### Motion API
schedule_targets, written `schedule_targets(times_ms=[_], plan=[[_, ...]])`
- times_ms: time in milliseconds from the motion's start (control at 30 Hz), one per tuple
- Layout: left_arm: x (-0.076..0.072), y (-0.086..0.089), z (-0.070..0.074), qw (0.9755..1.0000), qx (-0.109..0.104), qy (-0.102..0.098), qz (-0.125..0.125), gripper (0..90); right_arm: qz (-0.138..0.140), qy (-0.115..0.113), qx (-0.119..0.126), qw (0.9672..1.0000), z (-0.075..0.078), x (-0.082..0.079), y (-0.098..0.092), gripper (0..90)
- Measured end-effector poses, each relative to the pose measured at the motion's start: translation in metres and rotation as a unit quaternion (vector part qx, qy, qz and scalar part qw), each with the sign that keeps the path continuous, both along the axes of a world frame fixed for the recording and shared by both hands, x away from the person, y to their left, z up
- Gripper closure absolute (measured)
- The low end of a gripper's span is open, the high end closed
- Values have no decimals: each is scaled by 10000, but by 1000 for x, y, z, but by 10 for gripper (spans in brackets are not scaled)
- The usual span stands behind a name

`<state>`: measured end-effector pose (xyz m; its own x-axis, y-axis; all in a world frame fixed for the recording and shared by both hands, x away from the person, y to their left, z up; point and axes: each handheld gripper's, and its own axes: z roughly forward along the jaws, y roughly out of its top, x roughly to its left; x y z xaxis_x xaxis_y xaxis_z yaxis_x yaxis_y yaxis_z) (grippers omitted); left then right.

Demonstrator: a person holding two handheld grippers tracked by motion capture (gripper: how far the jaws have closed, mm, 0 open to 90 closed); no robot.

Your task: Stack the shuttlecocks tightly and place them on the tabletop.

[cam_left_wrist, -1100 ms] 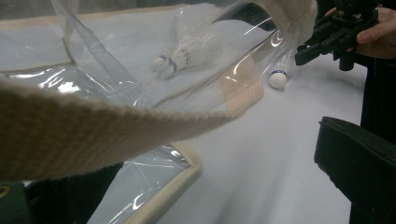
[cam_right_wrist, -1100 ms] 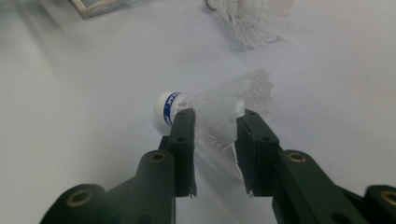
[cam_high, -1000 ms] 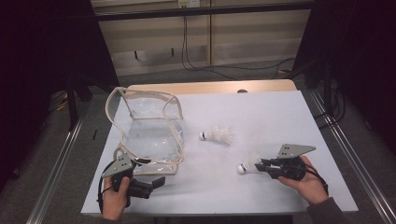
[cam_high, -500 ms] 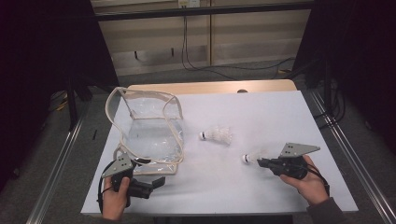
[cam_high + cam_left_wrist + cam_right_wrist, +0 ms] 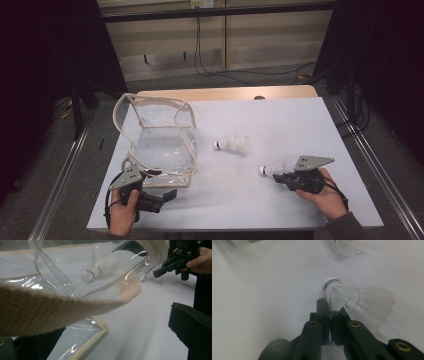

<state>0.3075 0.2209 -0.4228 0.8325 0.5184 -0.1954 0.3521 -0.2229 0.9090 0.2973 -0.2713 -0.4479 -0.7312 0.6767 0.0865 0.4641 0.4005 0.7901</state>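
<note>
With its jaws pressed together, the right gripper [image 5: 278, 174] clamps the skirt of a white shuttlecock [image 5: 347, 297], whose blue-banded cork projects just beyond the jaw tips. A second shuttlecock [image 5: 233, 145] lies on the white table [image 5: 280, 120] ahead of this gripper, well apart from it. Beside the left gripper [image 5: 167, 194] stands a clear bag [image 5: 160, 135] with beige trim; whether its jaws grip that trim cannot be determined.
</note>
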Motion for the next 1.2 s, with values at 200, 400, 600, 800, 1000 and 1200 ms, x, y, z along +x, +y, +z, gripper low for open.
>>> schedule_targets(times_ms=[200,400,600,800,1000,1200], plan=[[0,0,0,10000,-5,-4,2,11,-115,-57,281,9995,3,1,-2,900],[0,0,0,10000,2,-4,-6,11,-205,-165,442,9987,7,4,-2,900],[0,0,0,10000,5,-7,0,11,-276,-227,525,9980,9,10,1,900],[0,1,0,10000,2,-3,-34,11,-324,-266,586,9974,10,14,2,900],[0,1,0,10000,0,-4,-31,11,-331,-298,618,9971,11,17,1,900],[0,1,0,10000,3,-5,-39,11,-375,-327,637,9967,13,20,2,900]])
